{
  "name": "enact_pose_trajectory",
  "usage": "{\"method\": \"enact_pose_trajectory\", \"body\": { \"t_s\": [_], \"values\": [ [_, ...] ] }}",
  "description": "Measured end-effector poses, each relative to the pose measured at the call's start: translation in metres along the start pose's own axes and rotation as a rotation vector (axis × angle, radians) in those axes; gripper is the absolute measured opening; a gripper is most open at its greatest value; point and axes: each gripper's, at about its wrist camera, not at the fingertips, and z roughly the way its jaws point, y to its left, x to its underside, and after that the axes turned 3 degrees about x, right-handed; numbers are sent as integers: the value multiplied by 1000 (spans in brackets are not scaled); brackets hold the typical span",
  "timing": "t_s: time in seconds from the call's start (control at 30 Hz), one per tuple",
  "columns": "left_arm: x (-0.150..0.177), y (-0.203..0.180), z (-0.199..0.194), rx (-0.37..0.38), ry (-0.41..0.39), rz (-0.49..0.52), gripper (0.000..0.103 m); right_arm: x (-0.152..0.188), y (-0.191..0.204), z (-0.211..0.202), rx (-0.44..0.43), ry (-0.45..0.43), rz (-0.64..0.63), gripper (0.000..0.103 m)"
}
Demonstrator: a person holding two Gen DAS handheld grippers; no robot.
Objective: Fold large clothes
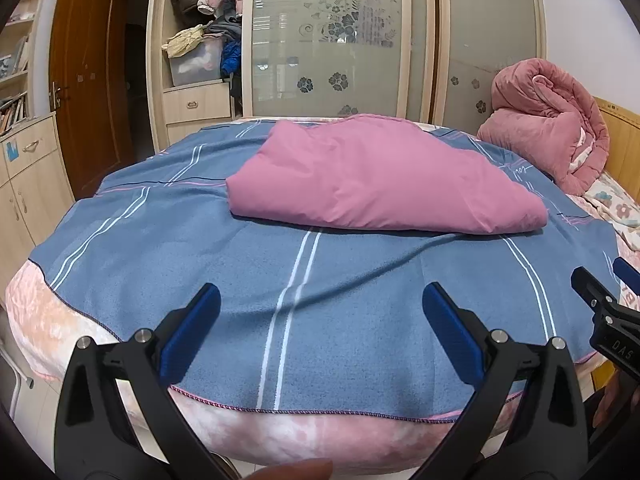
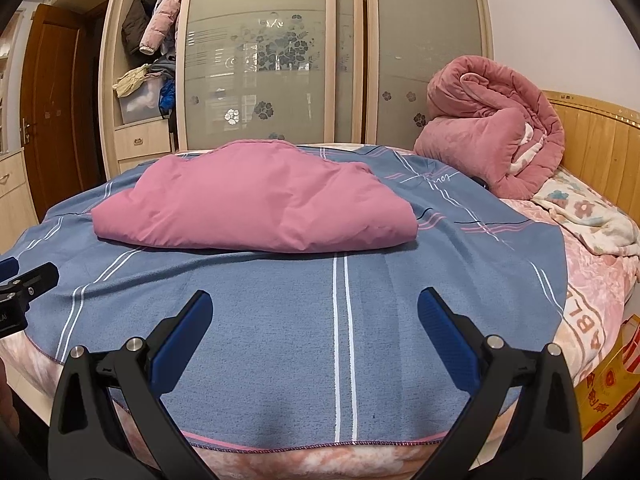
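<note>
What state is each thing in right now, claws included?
Left claw: open, empty, above the near bed edge.
Right claw: open, empty, beside the left one.
Pink fabric garment: folded into a bundle, lying on the blanket.
Blue striped blanket: spread over the bed, slightly wrinkled.
Pink quilted comforter: rolled up by the headboard.
Frosted sliding wardrobe door: slid aside, leaving the left shelves exposed.

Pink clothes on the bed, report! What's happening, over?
Left gripper open, empty. Right gripper open, empty. Folded pink padded garment lies untouched on blue striped blanket. Nothing in the way.
</note>
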Motion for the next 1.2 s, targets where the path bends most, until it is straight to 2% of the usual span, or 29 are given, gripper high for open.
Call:
{"method": "enact_pose_trajectory", "body": {
  "t_s": [1.2],
  "values": [
    [1,-1,1,-1,1,8,101,0,-1,1,-2,1,6,102]
  ]
}}
